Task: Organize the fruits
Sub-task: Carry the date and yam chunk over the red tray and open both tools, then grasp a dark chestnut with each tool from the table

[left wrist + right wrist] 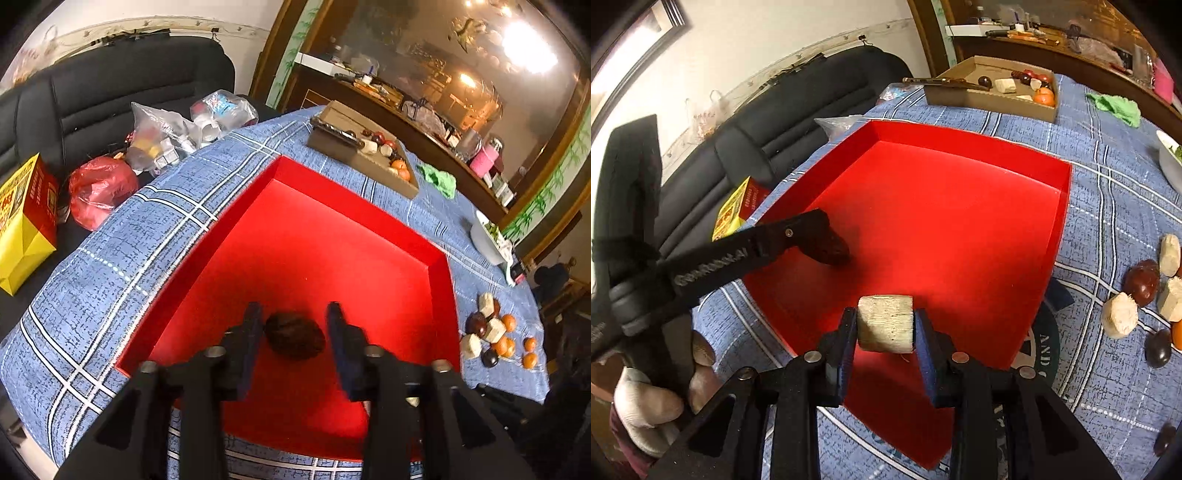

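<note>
A shallow red tray (314, 236) lies on the blue plaid tablecloth (122, 251). A dark brown fruit (295, 334) rests on the tray floor between the fingers of my left gripper (294, 310), which stands open around it. In the right wrist view the same left gripper (827, 240) reaches in from the left, with the dark fruit (834, 253) at its tip. My right gripper (885, 314) is shut on a pale cut chunk (885, 326), held just above the tray's (942, 203) near part.
Loose fruits (491, 332) (1145, 291) are piled on the cloth right of the tray. A cardboard box (369, 158) (997, 99) holding more fruit sits behind it, beside a green rag (439, 181) and a white bowl (487, 236). Bags lie on the black sofa (110, 96). A gloved hand (646, 406) holds the left gripper.
</note>
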A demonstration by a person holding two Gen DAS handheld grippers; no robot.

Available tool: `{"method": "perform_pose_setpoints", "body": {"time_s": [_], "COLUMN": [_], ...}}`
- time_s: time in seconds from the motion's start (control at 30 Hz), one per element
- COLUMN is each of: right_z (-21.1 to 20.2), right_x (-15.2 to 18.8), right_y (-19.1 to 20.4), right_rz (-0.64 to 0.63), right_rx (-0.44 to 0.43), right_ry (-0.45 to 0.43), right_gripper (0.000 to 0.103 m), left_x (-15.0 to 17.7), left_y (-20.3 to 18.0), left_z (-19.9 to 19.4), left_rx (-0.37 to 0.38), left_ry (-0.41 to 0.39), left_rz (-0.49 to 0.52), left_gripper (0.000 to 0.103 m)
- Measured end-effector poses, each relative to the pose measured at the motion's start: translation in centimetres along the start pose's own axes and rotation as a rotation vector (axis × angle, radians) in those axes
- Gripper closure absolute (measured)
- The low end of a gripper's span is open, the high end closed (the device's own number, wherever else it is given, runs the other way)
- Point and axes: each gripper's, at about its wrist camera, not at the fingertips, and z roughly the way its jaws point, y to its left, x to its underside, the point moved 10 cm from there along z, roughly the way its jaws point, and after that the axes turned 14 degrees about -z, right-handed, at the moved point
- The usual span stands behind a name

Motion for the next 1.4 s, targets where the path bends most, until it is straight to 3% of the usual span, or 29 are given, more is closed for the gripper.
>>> {"method": "perform_pose_setpoints", "body": {"time_s": [0.13,0.37,0.4,0.5,0.6,0.7,0.8,0.9,1.0,1.07,1.1,1.2,1.4], "right_z": [-1.5,-6.7,-8.0,-13.1,-17.4,-19.5,-19.2,-17.8,-16.1,-15.2,-14.7,-14.3,-14.8], "right_x": [-0.4,0.8,1.2,4.1,9.0,13.8,15.6,15.8,15.9,16.2,16.3,16.8,17.4], "right_y": [0.3,-2.8,-3.8,-8.8,-14.8,-18.9,-19.6,-18.8,-18.3,-17.9,-17.7,-18.0,-18.9], "right_rz": [-0.021,0.057,0.074,0.160,0.312,0.454,0.475,0.440,0.384,0.358,0.349,0.334,0.397], "right_rx": [0.013,0.048,0.062,0.175,0.278,0.319,0.324,0.305,0.309,0.313,0.320,0.357,0.283], "right_ry": [-0.034,-0.126,-0.145,-0.217,-0.232,-0.216,-0.187,-0.147,-0.105,-0.074,-0.058,-0.032,-0.087], "right_gripper": [0.048,0.046,0.041,0.029,0.029,0.029,0.029,0.032,0.043,0.050,0.058,0.073,0.075], "left_x": [-0.4,0.4,0.7,1.7,3.2,5.4,8.0,10.9,12.8,13.8,14.3,15.3,17.7], "left_y": [-0.5,-3.5,-4.4,-6.8,-9.7,-12.6,-15.1,-17.7,-19.1,-19.7,-20.0,-21.2,-24.2], "left_z": [-0.9,-2.7,-3.2,-3.9,-3.8,-2.8,-1.8,-1.4,-0.8,0.0,0.3,1.2,4.9], "left_rx": [0.024,0.060,0.069,0.097,0.131,0.161,0.179,0.210,0.224,0.221,0.215,0.213,0.175], "left_ry": [-0.021,-0.035,-0.038,-0.044,-0.030,0.016,0.067,0.109,0.140,0.166,0.178,0.174,0.209], "left_rz": [-0.017,0.025,0.045,0.096,0.148,0.201,0.261,0.342,0.393,0.421,0.438,0.490,0.601], "left_gripper": [0.053,0.045,0.044,0.037,0.036,0.036,0.036,0.036,0.037,0.053,0.057,0.058,0.059]}}
